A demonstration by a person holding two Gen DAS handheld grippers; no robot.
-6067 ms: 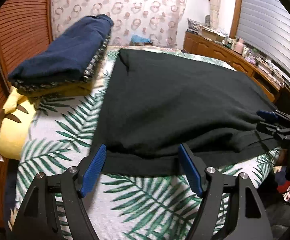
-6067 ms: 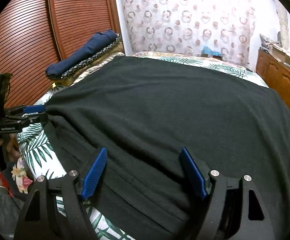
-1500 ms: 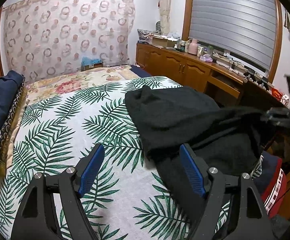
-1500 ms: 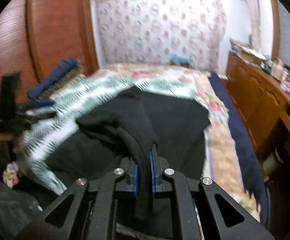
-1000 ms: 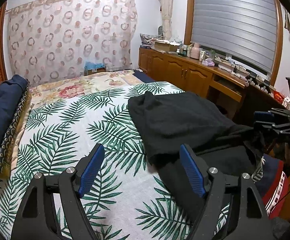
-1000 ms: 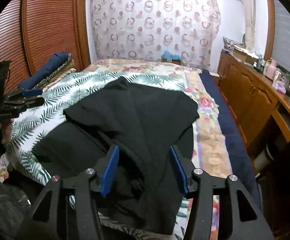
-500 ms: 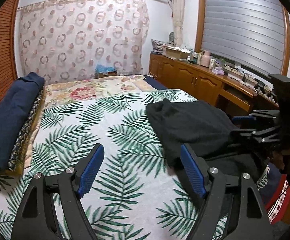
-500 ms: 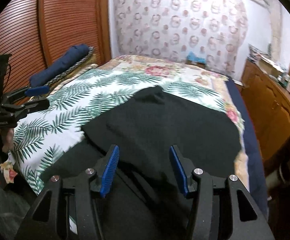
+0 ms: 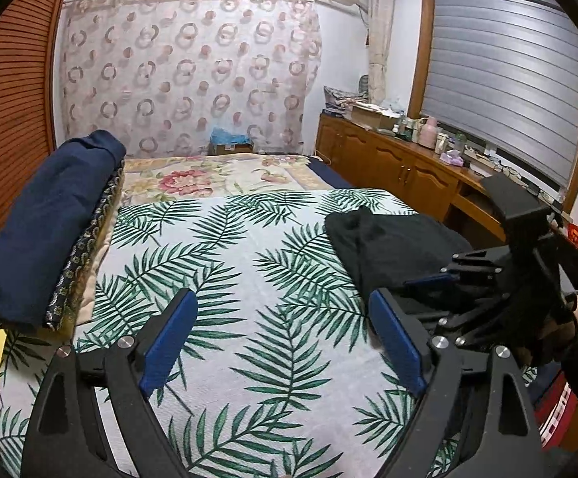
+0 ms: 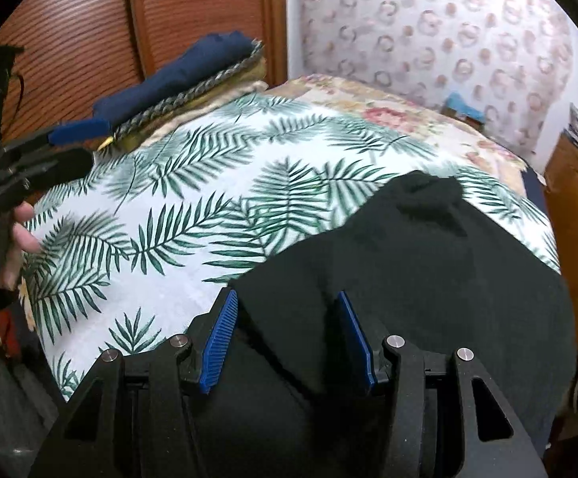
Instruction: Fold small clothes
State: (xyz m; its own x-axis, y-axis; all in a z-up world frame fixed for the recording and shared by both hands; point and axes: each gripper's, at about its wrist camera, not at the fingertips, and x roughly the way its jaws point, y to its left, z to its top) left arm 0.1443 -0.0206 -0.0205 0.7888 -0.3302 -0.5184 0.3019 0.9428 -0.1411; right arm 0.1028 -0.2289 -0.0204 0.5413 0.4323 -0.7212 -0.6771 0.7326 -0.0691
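A black garment [image 10: 428, 255] lies folded over on the right side of the bed; it also shows in the left wrist view [image 9: 392, 243]. My right gripper [image 10: 289, 338] is open, low over the garment's near edge, with cloth between its blue pads but not pinched. It shows from the side in the left wrist view [image 9: 448, 279]. My left gripper [image 9: 285, 338] is open and empty above the palm-leaf sheet [image 9: 229, 263], left of the garment. It appears at the left edge of the right wrist view [image 10: 65, 139].
A folded navy blanket on patterned bedding [image 9: 46, 223] sits at the bed's left side by a wooden slatted wall [image 10: 89, 32]. A wooden cabinet with clutter [image 9: 408, 159] runs along the right. A curtain [image 9: 189, 75] hangs behind the bed.
The garment was spread flat, then pulled and folded over to the right. My right gripper let go of it and dropped close over its edge. My left gripper drew back left, open.
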